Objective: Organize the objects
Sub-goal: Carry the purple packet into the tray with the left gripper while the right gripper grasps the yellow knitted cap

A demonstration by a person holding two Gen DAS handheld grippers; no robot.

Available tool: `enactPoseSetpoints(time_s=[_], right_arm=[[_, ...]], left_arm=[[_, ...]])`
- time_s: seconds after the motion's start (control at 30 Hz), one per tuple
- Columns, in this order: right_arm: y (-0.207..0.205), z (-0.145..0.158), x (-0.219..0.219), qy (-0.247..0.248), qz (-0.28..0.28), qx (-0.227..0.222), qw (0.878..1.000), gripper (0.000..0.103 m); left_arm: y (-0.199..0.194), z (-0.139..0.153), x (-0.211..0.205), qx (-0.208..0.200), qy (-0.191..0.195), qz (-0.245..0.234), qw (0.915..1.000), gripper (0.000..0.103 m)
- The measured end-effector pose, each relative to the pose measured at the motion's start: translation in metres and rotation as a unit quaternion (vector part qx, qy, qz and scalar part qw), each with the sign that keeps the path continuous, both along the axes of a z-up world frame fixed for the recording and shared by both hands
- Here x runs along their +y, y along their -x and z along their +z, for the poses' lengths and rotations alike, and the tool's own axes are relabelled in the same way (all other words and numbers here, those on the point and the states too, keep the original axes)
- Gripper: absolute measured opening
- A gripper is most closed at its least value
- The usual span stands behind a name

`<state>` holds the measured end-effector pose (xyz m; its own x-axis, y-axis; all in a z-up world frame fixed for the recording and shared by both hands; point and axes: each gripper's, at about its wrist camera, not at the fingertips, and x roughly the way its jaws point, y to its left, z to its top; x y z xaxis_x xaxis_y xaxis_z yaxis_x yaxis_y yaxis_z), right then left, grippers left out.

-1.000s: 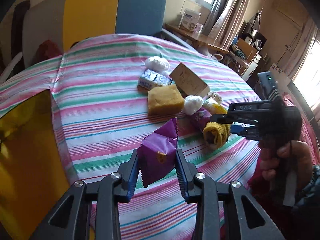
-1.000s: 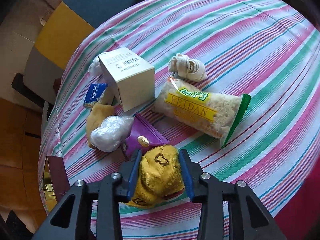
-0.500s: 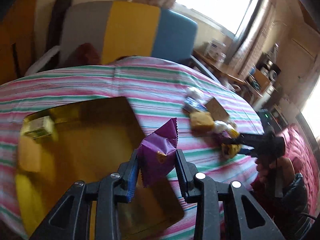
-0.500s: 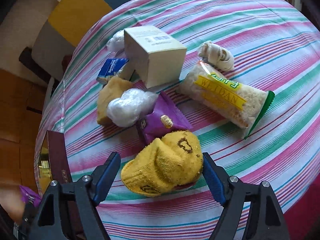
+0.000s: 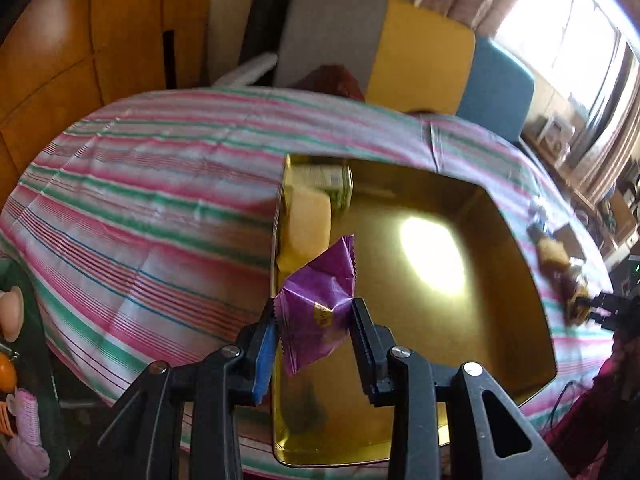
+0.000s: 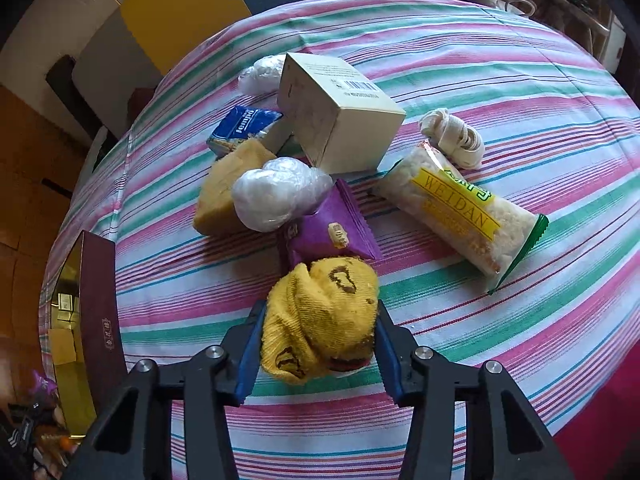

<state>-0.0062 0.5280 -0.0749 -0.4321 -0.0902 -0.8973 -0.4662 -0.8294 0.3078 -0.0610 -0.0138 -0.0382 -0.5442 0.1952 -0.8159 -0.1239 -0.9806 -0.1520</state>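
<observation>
My left gripper [image 5: 314, 316] is shut on a purple snack packet [image 5: 320, 292] and holds it above the open gold box [image 5: 500, 280]. A yellow sponge [image 5: 310, 224] and a small green-and-white carton [image 5: 324, 178] lie in the box's far left corner. My right gripper [image 6: 318, 320] has its jaws closing on a rolled yellow sock [image 6: 324, 292] on the striped tablecloth [image 6: 520, 80], and both pads touch the sock's sides. A second purple packet [image 6: 328, 228] lies just beyond the sock.
Beyond the sock lie a white carton [image 6: 336, 120], a Weidan snack bag [image 6: 460, 216], a clear plastic ball [image 6: 280, 196], a tan sponge [image 6: 220, 196], a blue tissue pack [image 6: 240, 128] and a coiled white band [image 6: 452, 136]. The box's maroon wall [image 6: 100, 300] stands at left.
My left gripper swung left with the purple packet, from over the cloth to above the gold box. My right gripper opened wide around the yellow sock, then narrowed onto it again.
</observation>
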Motion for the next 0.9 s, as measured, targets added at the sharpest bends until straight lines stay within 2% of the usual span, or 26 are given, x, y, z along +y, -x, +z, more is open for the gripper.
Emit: enactPoseSetpoints(time_s=[0.07, 0.17, 0.37, 0.47, 0.57, 0.73, 0.9], right_arm=[[-0.001, 0.000, 0.000, -0.001, 0.004, 0.002, 1.000, 0.050], [0.002, -0.001, -0.003, -0.002, 0.005, 0.003, 1.000, 0.050], [0.006, -0.002, -0.006, -0.007, 0.007, 0.003, 1.000, 0.050], [0.006, -0.003, -0.006, -0.009, 0.008, 0.003, 1.000, 0.050], [0.007, -0.003, -0.006, -0.009, 0.007, 0.003, 1.000, 0.050], [0.005, -0.001, -0.004, -0.013, 0.006, 0.005, 1.000, 0.050], [0.004, 0.005, -0.006, -0.023, 0.007, 0.014, 1.000, 0.050]], left_arm=[[0.002, -0.011, 0.008, -0.011, 0.005, -0.014, 0.9998, 0.034], [0.013, -0.021, 0.016, -0.019, 0.016, -0.009, 0.9997, 0.034], [0.034, -0.032, 0.037, -0.004, 0.054, -0.016, 0.9984, 0.035], [0.047, -0.040, 0.036, -0.008, 0.073, -0.003, 0.9973, 0.044], [0.049, -0.037, 0.033, -0.011, 0.067, 0.003, 0.9977, 0.046], [0.028, -0.018, 0.029, 0.014, 0.074, 0.003, 0.9972, 0.050], [0.011, -0.005, 0.013, 0.027, 0.057, 0.015, 0.9979, 0.052]])
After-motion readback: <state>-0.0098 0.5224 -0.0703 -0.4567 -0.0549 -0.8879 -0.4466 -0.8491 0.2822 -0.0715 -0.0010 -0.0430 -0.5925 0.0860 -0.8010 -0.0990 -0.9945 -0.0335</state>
